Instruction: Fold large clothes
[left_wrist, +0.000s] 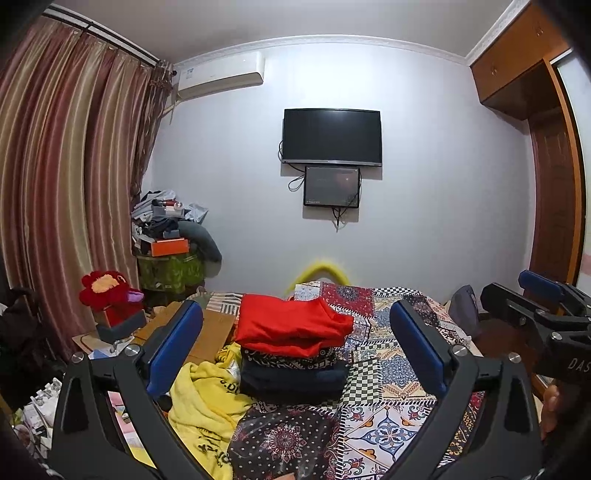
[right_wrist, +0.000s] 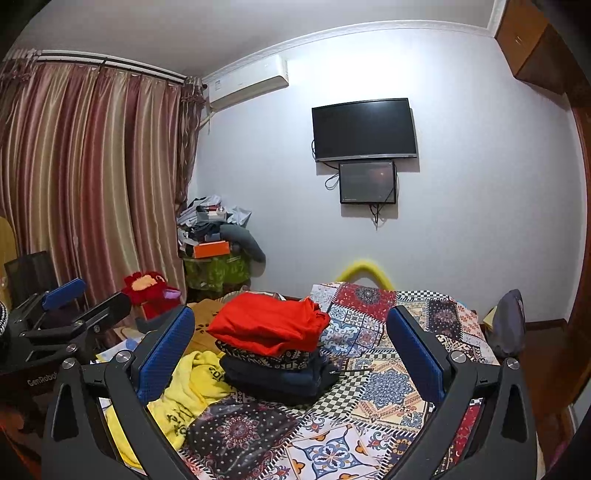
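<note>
From my remote seat, taking the folded stack (left_wrist: 293, 354) of red, patterned and navy garments on the patchwork bedspread (left_wrist: 391, 373) as my landmark: left of it lies a crumpled yellow printed garment (left_wrist: 207, 402), unfolded, and in front of it a dark dotted mandala-print cloth (left_wrist: 284, 439). My left gripper (left_wrist: 295, 350) and right gripper (right_wrist: 291, 354) hover wide and empty. I judge several pieces done, with at least the yellow one left.

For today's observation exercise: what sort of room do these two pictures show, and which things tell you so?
Most likely a home bedroom. A bed with a patchwork bedspread carries a stack of folded clothes, a television hangs on the wall, and long curtains cover the window side.
</note>
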